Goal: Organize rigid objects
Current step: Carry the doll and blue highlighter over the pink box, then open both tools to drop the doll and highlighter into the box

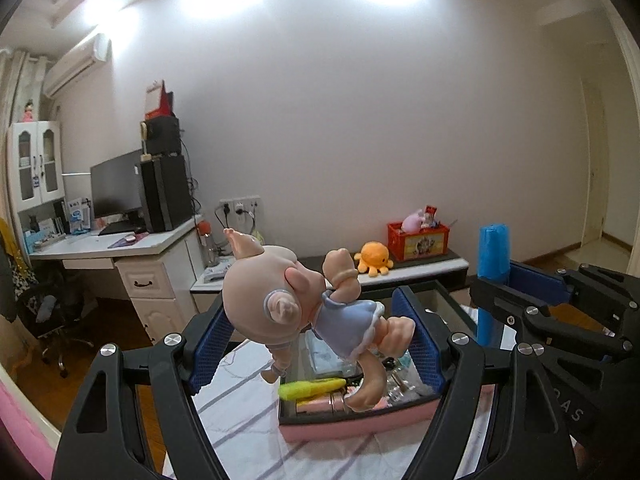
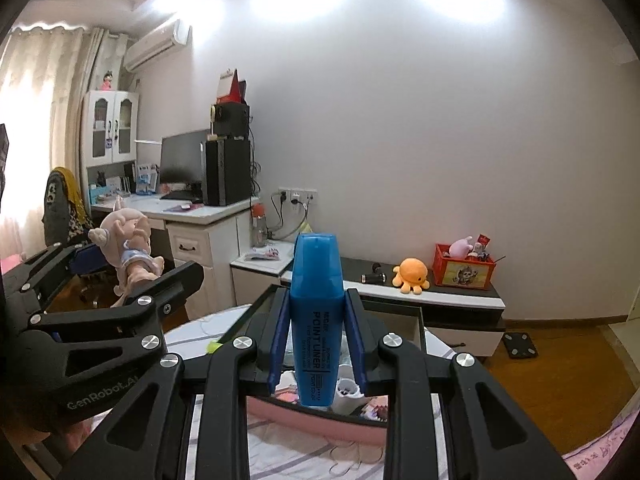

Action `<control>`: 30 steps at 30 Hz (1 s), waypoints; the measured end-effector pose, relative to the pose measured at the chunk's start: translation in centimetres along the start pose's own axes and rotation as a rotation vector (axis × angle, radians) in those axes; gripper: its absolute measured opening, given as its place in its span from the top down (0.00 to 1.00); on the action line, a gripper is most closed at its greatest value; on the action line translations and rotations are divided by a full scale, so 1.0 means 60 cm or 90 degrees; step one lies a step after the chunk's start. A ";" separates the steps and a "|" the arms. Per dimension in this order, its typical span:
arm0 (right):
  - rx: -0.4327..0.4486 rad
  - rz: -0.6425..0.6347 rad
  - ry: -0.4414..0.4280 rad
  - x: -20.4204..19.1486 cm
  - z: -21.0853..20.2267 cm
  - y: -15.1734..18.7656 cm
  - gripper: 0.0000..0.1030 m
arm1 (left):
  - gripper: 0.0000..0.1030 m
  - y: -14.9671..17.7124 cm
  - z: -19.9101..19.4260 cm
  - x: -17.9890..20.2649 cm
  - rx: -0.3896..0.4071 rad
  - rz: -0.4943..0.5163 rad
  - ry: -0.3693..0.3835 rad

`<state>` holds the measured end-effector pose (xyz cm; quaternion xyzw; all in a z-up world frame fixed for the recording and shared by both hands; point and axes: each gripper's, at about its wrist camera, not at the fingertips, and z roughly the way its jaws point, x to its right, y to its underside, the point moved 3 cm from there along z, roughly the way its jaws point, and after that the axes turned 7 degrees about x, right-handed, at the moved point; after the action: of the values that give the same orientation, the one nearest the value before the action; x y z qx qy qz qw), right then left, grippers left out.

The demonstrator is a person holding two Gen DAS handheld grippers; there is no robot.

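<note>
We see a pink tray [image 1: 352,424] on a striped cloth [image 1: 248,432]; everything below is placed against that tray. It holds mixed small items, including a yellow-green marker [image 1: 312,389] lying flat at its near-left side; the rest is too cluttered to name.

Above the tray, the left gripper [image 1: 316,344] carries a doll [image 1: 296,308] with a pale head and a light blue dress. The doll is tilted, head up-left, legs hanging down toward the tray's contents. The jaws look spread wide around it, with the blue pads [image 1: 208,352] well out to either side; we cannot tell from the left wrist view where they actually touch the doll. From the right wrist view the doll [image 2: 128,248] sits left of the tray, raised, between the left gripper's arms.

The right gripper [image 2: 316,340] is also above the tray [image 2: 320,420], with its jaws pinching a blue highlighter [image 2: 316,320] held upright, cap end up, label reading "POINT LINER". Both blue pads press its body. In the left wrist view the highlighter [image 1: 494,272] stands to the right of the tray.

Beyond the tray, against the wall, a low cabinet [image 2: 460,300] carries an orange plush octopus [image 2: 412,274] and a red crate [image 2: 464,270] of toys. Far left of the tray, a white worktop [image 2: 208,210] holds a monitor [image 2: 180,160] and a black computer tower [image 2: 226,172].
</note>
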<state>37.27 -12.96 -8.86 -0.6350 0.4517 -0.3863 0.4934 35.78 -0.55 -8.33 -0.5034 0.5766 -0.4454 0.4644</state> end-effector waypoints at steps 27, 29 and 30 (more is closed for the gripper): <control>-0.152 0.072 0.000 0.088 0.181 0.089 0.33 | 0.01 0.107 0.229 -0.007 -0.198 -0.027 -0.009; -0.137 0.079 0.002 0.086 0.162 0.073 0.19 | 0.00 0.088 0.196 -0.018 -0.167 -0.041 -0.012; -0.127 0.081 0.002 0.084 0.148 0.065 0.19 | 0.00 0.081 0.182 -0.021 -0.156 -0.044 -0.012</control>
<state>46.32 -15.69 -14.34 -0.6504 0.5280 -0.3086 0.4505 45.77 0.66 -14.85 -0.5803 0.6045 -0.3827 0.3890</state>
